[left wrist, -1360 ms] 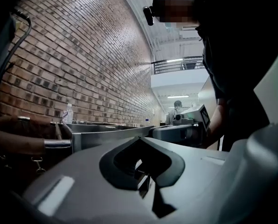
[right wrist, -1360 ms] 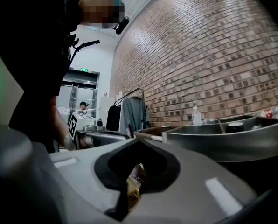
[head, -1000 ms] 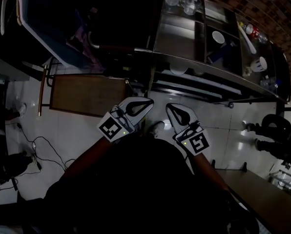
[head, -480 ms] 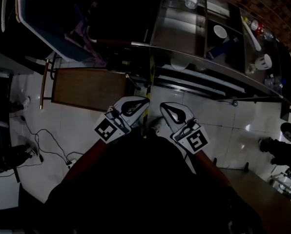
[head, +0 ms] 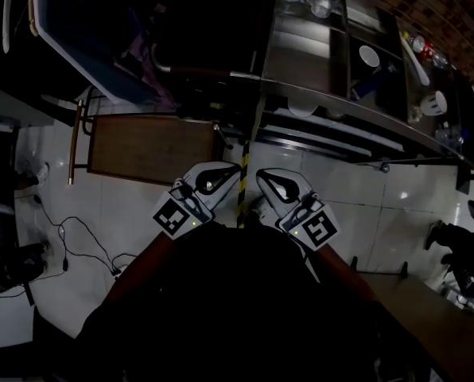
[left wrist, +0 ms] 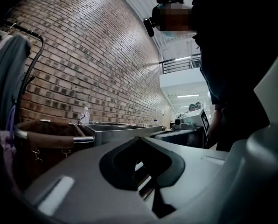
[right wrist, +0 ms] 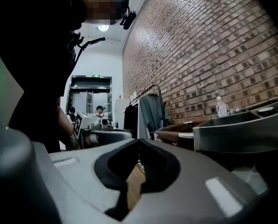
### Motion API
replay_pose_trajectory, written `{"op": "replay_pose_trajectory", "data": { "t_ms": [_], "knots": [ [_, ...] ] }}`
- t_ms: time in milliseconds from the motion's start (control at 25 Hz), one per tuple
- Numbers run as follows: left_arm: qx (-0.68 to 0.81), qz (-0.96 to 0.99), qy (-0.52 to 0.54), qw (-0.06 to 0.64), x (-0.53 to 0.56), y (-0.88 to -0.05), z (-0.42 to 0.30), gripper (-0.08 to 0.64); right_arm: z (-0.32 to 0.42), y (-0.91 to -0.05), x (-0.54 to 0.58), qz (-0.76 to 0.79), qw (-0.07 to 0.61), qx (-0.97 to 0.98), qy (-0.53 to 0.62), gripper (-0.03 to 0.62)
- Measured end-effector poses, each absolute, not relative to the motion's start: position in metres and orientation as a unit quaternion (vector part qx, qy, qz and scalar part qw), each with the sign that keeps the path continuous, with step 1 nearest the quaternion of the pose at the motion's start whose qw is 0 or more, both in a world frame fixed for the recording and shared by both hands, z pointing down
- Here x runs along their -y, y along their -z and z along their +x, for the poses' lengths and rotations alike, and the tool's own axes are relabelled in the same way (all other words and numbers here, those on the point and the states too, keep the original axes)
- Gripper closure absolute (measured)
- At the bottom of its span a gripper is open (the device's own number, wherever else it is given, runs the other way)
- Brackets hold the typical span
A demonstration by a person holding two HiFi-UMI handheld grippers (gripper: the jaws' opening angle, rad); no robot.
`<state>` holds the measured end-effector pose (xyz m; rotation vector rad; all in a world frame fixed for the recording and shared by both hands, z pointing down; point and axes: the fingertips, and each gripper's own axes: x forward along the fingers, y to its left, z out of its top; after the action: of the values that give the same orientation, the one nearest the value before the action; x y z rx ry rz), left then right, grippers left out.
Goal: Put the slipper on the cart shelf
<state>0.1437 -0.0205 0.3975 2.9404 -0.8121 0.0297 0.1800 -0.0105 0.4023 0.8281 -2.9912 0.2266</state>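
We hold both grippers level, side by side. The left gripper (head: 235, 172) has its jaws together with nothing in them, and the right gripper (head: 262, 175) is the same (closed, empty). The cart (head: 301, 54) is just ahead. What may be the slipper (head: 254, 208) is a pale shape on the floor (head: 141, 213) between the grippers, too dim to tell.

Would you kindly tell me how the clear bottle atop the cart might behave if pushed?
The bottle stands tall and narrow on the cart, so it would probably tip easily. It looks like clear plastic, so likely light and prone to rolling.
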Motion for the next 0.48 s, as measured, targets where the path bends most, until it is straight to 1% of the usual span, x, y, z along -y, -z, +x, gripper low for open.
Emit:
{"op": "replay_pose_trajectory", "data": {
  "t_ms": [200,480],
  "knots": [
    [0.25,0.967,-0.003,0.042,0.015,-0.4,0.087,0.557,0.121,-0.403,0.01,0.277,0.018,0.958,-0.077,0.591],
    [0.252,0.966,0.014,0.057,0.007,-0.405,-0.023,0.557,0.015,-0.412,0.001,0.296,0.026,0.951,-0.086,0.591]
  ]
}}
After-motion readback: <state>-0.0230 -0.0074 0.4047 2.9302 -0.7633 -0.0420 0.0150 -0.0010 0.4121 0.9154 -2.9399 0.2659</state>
